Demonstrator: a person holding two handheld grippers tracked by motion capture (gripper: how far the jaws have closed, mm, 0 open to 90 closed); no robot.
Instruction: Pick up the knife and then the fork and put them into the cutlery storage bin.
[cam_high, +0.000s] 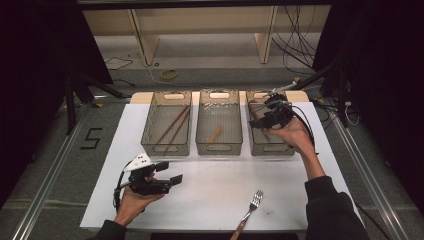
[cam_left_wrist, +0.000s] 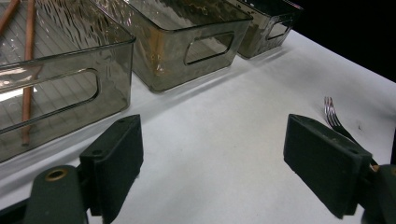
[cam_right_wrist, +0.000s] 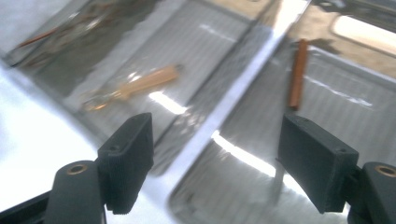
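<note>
Since cutlery is sorted by bin, right claw (cam_high: 270, 114) hangs open, empty, over right bin (cam_high: 270, 148) | left claw (cam_high: 167, 172) open | fork (cam_high: 251, 205) on table at 6 o'clock, awaiting pickup.

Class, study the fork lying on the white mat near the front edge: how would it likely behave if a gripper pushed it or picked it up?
The fork looks rigid, with metal tines and a wooden-looking handle, so it probably won't flex. Lying flat on the white mat, it would likely slide, not roll. Its thin profile may make gripping awkward.
</note>
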